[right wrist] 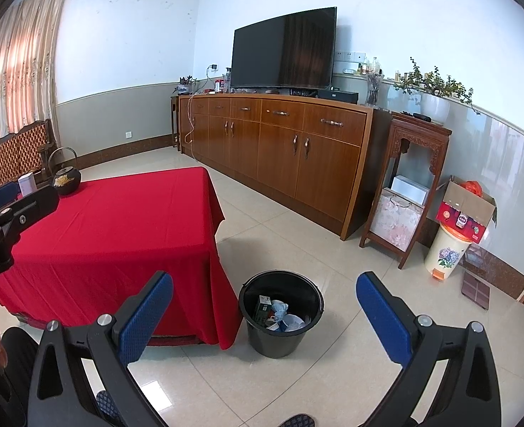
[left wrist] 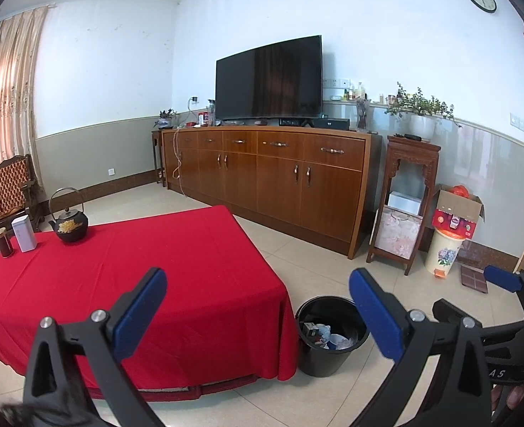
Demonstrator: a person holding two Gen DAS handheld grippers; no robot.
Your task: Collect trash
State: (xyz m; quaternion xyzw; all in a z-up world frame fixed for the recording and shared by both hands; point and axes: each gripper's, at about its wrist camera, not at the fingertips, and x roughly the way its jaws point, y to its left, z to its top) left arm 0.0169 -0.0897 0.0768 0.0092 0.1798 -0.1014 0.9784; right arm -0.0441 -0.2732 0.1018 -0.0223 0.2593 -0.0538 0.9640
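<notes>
1. Left wrist view: your left gripper (left wrist: 258, 311) is spread wide and empty above the red bench (left wrist: 148, 277); the trash (left wrist: 327, 334) already lies inside the black bin (left wrist: 333, 359).
2. Right wrist view: your right gripper (right wrist: 265, 315) also gapes empty near the bin; drop low carelessly and you could knock it over.

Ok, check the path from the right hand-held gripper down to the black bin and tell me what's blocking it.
Nothing visible blocks it. The right hand-held gripper is open and empty, and the black trash bin stands uncovered on the floor just beyond it, beside the red tablecloth's hanging corner. Trash already lies inside.
</notes>
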